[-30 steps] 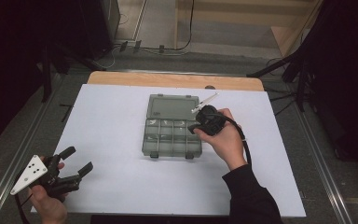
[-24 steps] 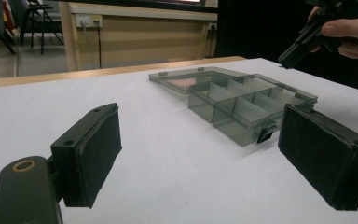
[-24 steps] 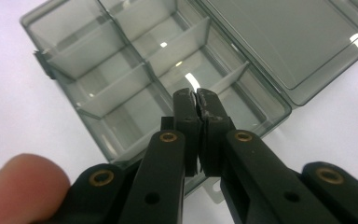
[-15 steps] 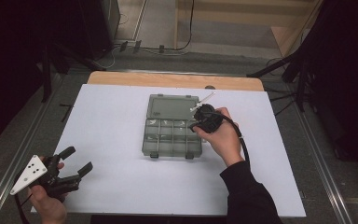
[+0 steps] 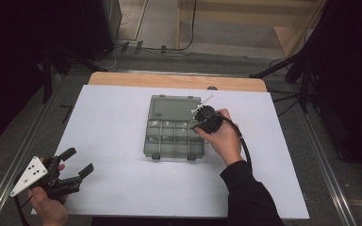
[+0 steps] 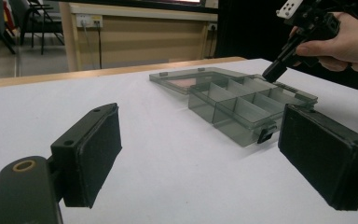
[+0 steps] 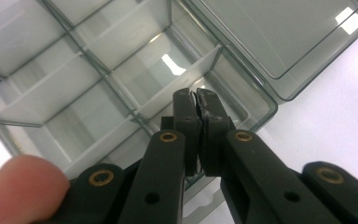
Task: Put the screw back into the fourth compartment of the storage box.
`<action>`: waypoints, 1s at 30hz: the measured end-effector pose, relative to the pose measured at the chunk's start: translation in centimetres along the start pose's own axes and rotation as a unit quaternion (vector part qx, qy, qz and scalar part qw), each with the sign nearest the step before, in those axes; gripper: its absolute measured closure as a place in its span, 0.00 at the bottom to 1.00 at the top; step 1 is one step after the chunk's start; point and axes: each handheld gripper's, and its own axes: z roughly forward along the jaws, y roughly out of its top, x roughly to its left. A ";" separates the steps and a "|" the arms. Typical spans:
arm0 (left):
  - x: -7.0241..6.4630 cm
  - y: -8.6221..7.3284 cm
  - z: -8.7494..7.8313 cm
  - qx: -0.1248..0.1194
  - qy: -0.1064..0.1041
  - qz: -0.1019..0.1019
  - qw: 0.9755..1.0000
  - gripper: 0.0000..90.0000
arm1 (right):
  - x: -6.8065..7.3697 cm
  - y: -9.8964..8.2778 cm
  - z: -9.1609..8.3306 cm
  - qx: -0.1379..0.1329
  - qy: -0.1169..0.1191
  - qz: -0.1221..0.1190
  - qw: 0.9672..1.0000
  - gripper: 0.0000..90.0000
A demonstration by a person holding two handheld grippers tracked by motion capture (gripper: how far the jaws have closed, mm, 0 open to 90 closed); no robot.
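Around my work: table, floor, cables

My white table top (image 5: 122, 122) has a wooden strip (image 5: 169, 81) along its far edge; beyond it, black cables (image 5: 188, 28) cross the floor (image 5: 160, 23).

organizer box (image 5: 174, 136) mid-table (image 5: 113, 117) | lid (image 5: 174, 107) behind compartments | right gripper (image 5: 199, 123) over box's right end

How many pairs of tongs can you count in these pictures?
2. Left tongs, open, at the table's near left corner; right tongs, shut, tips over the open compartment box.
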 end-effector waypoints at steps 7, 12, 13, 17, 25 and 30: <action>0.0 0.0 0.0 0.000 0.000 0.000 1.000 0.15 | -0.1 -0.1 0.5 0.005 0.004 0.001 1.000 0.99; 0.0 0.0 0.0 0.000 0.000 0.001 1.000 0.15 | -0.2 -0.2 0.2 -0.003 0.022 0.008 1.000 0.84; 0.0 0.0 0.0 0.000 0.000 0.001 1.000 0.15 | -0.2 -0.3 0.0 -0.005 0.025 0.009 1.000 0.83; 0.0 0.0 0.0 0.000 0.000 0.001 1.000 0.15 | -0.1 -0.6 -0.7 -0.021 0.031 0.014 0.999 0.76; -0.1 0.0 0.1 0.001 -0.003 0.001 1.000 0.15 | -0.1 -2.0 -1.5 -0.046 0.043 0.035 0.997 0.54; -0.1 0.0 0.1 0.002 -0.002 0.002 1.000 0.15 | 0.2 -2.9 -2.1 -0.068 0.041 0.045 0.996 0.42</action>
